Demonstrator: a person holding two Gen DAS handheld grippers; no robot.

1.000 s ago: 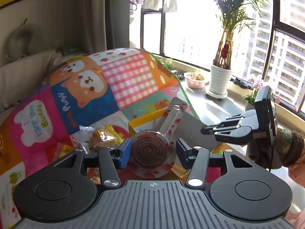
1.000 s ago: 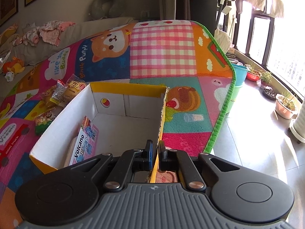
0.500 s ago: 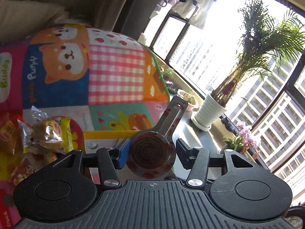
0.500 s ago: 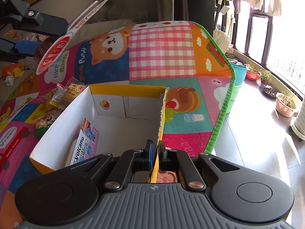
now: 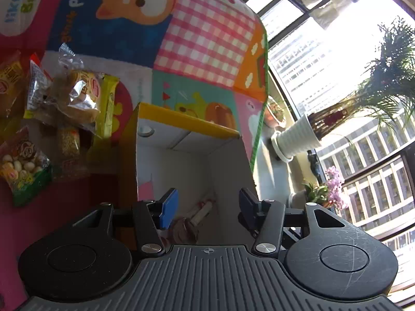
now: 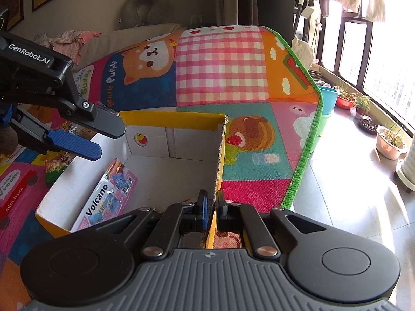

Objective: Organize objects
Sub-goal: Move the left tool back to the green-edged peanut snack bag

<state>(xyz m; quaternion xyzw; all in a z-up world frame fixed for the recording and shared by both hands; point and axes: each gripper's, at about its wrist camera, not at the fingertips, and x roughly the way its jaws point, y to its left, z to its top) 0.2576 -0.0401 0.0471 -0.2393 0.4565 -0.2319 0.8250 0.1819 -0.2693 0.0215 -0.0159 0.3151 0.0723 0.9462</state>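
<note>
You can read "Volcano" on the packet [image 6: 103, 197] in the box, "GenRobot.AI" on the left gripper [image 6: 85, 134], and "Gentle Puppy" on the play mat [image 6: 220, 77].

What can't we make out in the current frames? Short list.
- Lollipop lying in the cardboard box, left wrist view: partly hidden behind the left gripper; its print is blurred.
- Volcano pack, right wrist view: lower end cut off by the box wall.
- Box floor nearest the right gripper: covered by that gripper's body.
- Snack packets: labels too small to read.

Round lollipop [image 5: 185, 229] flat on the yellow-rimmed box [image 5: 186, 119] floor
</note>
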